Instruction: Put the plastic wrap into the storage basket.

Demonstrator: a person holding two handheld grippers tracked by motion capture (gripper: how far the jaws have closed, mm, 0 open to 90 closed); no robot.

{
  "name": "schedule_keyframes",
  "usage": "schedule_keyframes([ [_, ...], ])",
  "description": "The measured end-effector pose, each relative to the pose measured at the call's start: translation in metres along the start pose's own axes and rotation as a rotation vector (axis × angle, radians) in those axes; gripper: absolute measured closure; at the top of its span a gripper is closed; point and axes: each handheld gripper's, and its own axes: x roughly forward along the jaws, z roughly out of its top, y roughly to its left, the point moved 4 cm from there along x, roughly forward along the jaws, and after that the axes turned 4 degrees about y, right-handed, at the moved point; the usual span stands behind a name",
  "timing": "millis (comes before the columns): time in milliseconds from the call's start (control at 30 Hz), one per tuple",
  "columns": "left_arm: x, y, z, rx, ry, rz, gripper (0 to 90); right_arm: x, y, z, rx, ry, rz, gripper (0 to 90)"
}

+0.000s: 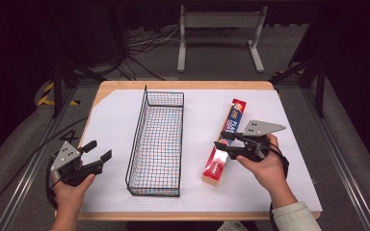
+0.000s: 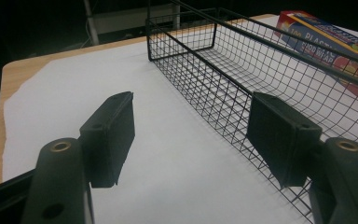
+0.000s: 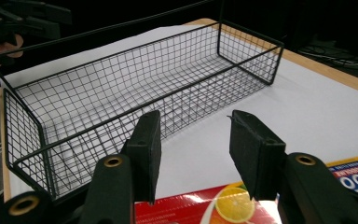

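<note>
Taking the wire basket (image 1: 156,144) as the landmark, everything else falls to one side or the other of it. It stands long and narrow in the middle of the white sheet (image 1: 115,120) that covers the wooden table (image 1: 183,85), with nothing lying in it.

Well to the basket's left, near its front end, the left gripper (image 1: 96,155) hangs over the sheet in the person's hand. In the left gripper view its jaws stand wide apart with only white sheet between them (image 2: 189,135), released, and the basket's near wall (image 2: 223,93) runs just beside the right jaw.

Just to the basket's right lies the box of plastic wrap (image 1: 224,142), red and blue, flat on the sheet and roughly parallel to the basket's long side, apart from it. The right gripper (image 1: 221,139) is over the middle of that box, pointing toward the basket. In the right gripper view its jaws (image 3: 196,154) are parted with a clear gap, nothing clamped, and the box (image 3: 223,205) shows just below them; whether they touch it I cannot tell. Between the box and the basket there is only a strip of bare sheet.

Beyond the table's far edge stand a grey frame (image 1: 219,36) and loose cables on the floor (image 1: 144,43).
</note>
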Motion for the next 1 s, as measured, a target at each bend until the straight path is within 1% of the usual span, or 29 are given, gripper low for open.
schedule_keyframes([
  [33, 0.000, 0.000, 0.000, -0.004, 0.000, 0.000, 32.5, 0.002, 0.001, 0.001, -0.002, 0.003, 0.006, 54.2],
  [167, 0.000, 0.000, 0.000, 0.001, 0.004, -0.001, 32.5, 0.011, 0.006, 0.005, 0.002, 0.020, 0.034, 53.5],
  [233, 0.000, 0.000, 0.000, -0.003, 0.003, -0.004, 32.5, 0.013, 0.007, 0.006, 0.003, 0.025, 0.038, 53.6],
  [333, 0.000, -0.001, 0.000, 0.005, 0.007, 0.000, 32.6, 0.020, 0.009, 0.007, 0.006, 0.052, 0.048, 54.6],
  [433, 0.000, -0.001, 0.000, 0.007, 0.009, 0.002, 32.7, 0.029, 0.009, 0.007, 0.017, 0.109, 0.054, 57.7],
  [533, 0.001, 0.000, -0.001, 0.014, 0.018, 0.005, 32.7, 0.039, 0.010, 0.004, 0.005, 0.167, 0.046, 57.8],
  [600, 0.001, 0.000, -0.001, 0.014, 0.023, 0.008, 32.8, 0.044, 0.010, 0.003, 0.002, 0.195, 0.050, 57.7],
  [667, 0.001, 0.000, -0.001, 0.015, 0.022, 0.007, 32.8, 0.050, 0.010, -0.001, 0.002, 0.235, 0.051, 57.7],
  [733, 0.001, 0.000, -0.001, 0.011, 0.022, 0.006, 32.8, 0.055, 0.011, -0.003, 0.006, 0.265, 0.053, 57.9],
  [767, 0.001, 0.000, -0.001, 0.011, 0.022, 0.006, 32.9, 0.055, 0.011, -0.003, 0.006, 0.265, 0.053, 57.9],
  [833, 0.001, 0.000, -0.001, 0.011, 0.022, 0.006, 32.9, 0.059, 0.011, -0.007, 0.003, 0.298, 0.056, 58.0],
  [1000, 0.001, 0.000, -0.002, 0.015, 0.031, 0.013, 33.2, 0.067, 0.013, -0.010, -0.001, 0.353, 0.059, 60.0],
])
